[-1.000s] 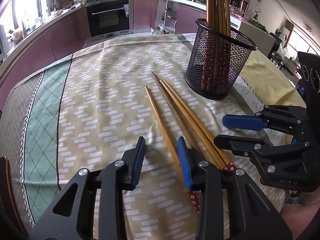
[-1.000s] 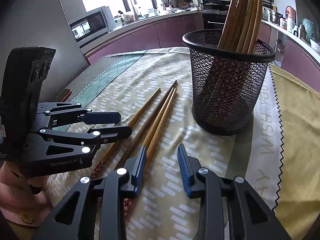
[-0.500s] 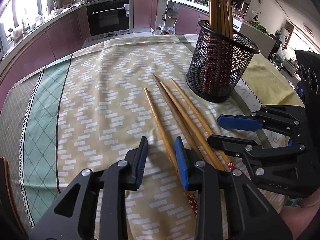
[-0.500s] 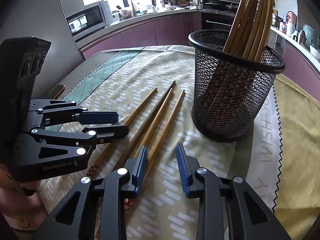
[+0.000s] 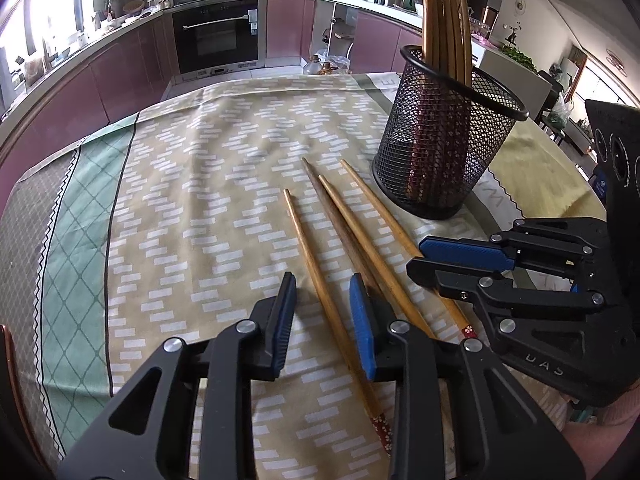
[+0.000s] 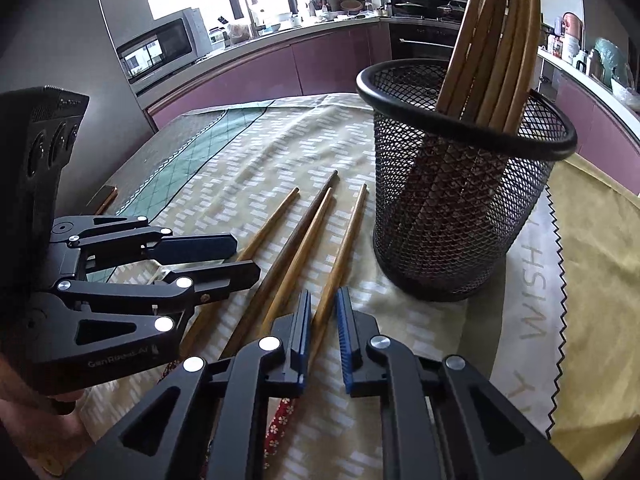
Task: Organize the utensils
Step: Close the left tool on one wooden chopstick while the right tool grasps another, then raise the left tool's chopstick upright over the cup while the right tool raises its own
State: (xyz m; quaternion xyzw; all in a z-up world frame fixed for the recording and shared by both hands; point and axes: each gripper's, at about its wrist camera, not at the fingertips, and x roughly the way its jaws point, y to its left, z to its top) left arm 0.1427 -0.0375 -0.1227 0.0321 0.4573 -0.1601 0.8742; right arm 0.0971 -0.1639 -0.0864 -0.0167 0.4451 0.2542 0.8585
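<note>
Four wooden chopsticks lie side by side on the patterned tablecloth. My right gripper is shut on the rightmost chopstick, with its blue pads against its sides. My left gripper stands open astride the leftmost chopstick, with a gap on both sides. A dark chopstick and a light one lie between those two. The black mesh cup stands upright just right of them and holds several chopsticks. Each gripper also shows in the other's view: the right gripper and the left gripper.
The mesh cup is close to the chopstick tips. A yellow cloth with a zigzag edge covers the table's right side. A brown flat object lies at the left table edge. Kitchen counters and an oven stand behind.
My right gripper's jaws have narrowed onto the rightmost chopstick, which now lies a little apart from the others. My left gripper's jaws narrowed slightly around the leftmost chopstick.
</note>
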